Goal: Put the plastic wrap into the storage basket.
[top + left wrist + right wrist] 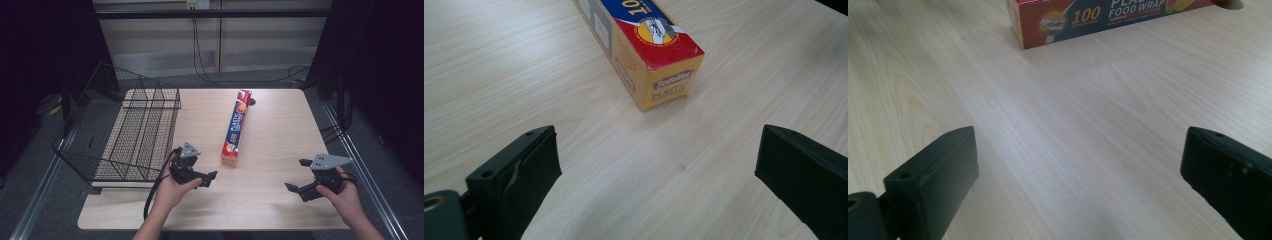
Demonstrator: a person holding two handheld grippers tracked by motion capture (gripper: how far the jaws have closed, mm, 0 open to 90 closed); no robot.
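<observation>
- The food wrap box (236,128) lay flat on the wooden table (280,150), a long narrow carton in red, blue and yellow, running from near the table's middle toward its far edge; nothing touched it.
- Nearest the person, the left gripper (210,179) was held low over the table just beside the box's near end, its jaws spread wide with nothing between them. In the left gripper view the yellow end face of the box (644,45) stood ahead of the gap between the jaws, apart from both.
- The right gripper (299,175) hovered near the table's right front, well apart from the box, jaws likewise released and empty. In the right gripper view the box (1108,17) lay across the top, its printed side reading "FOOD WRAP".
- Farther back on the left, a black wire basket (125,130) sat on the table's left side, overhanging its edge, near the box but not touching it.
- Beyond the table, cables (200,60) hung down a pale wall.
</observation>
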